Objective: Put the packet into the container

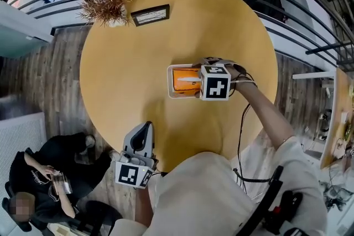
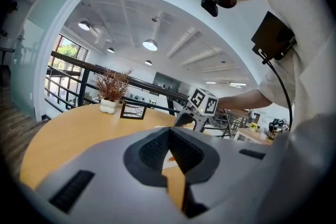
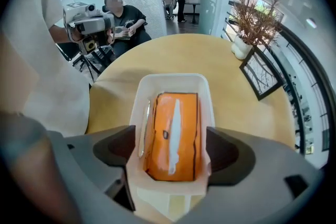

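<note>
An orange packet (image 3: 173, 134) with a white stripe lies flat inside the white rectangular container (image 3: 173, 77) on the round wooden table (image 1: 127, 74). My right gripper (image 3: 170, 152) hangs just above the container's near end, its jaws wide open on either side of the container and apart from the packet. In the head view the container (image 1: 171, 83) holding the packet (image 1: 185, 79) sits mid-table under the right gripper (image 1: 194, 81). My left gripper (image 1: 145, 129) rests over the table's near edge, shut and empty, pointing across the table (image 2: 169, 131).
A dried plant in a white pot (image 1: 108, 3) and a small picture frame (image 1: 150, 15) stand at the table's far side. A black railing (image 1: 287, 30) curves round the table. A person sits on the floor below, at lower left (image 1: 50, 179).
</note>
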The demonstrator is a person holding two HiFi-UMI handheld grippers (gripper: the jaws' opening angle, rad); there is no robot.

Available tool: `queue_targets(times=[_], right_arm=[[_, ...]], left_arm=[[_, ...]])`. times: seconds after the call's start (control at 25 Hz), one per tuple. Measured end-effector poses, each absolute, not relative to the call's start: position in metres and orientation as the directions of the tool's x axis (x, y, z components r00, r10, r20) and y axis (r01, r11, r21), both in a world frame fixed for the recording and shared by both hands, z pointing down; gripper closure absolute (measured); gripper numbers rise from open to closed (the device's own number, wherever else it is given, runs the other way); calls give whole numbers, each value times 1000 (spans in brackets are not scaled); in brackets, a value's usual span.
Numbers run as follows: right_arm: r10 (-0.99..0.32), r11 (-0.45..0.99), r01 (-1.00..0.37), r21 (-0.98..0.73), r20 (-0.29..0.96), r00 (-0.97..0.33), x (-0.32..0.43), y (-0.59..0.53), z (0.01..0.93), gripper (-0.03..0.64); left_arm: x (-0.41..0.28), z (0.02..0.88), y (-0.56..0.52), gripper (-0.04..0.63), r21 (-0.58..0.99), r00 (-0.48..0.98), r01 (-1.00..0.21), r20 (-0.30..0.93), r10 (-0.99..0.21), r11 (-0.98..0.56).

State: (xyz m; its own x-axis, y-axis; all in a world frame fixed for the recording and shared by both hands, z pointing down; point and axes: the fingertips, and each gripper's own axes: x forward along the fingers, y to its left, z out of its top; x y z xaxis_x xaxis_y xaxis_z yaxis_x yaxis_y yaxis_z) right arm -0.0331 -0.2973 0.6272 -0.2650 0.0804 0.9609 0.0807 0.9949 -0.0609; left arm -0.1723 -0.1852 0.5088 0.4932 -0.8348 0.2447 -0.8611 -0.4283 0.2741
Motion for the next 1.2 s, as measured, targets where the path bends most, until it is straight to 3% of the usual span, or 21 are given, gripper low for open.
queue_targets(times=[0.44, 0.8, 0.84, 0.92, 1.2], right_arm=[[9, 994, 106, 18, 968, -252, -32, -297, 633, 215], [-17, 996, 82, 47, 945, -326, -38, -293, 623, 401], [-41, 995, 71, 69, 940, -339, -39, -296, 621, 446], [-109, 990, 38, 134, 919, -379, -42, -303, 614, 598], [-158, 986, -37, 160, 871, -466, -49, -304, 606, 612]], left_arm=[[-176, 507, -182, 589, 281, 495, -859, 238, -836, -429], [-177, 503, -184, 591, 276, 495, -858, 220, -841, -433], [-176, 503, -183, 589, 276, 496, -857, 219, -840, -434], [-174, 503, -183, 590, 274, 499, -856, 218, -839, -438], [-173, 500, -180, 589, 262, 497, -859, 219, -840, -440]])
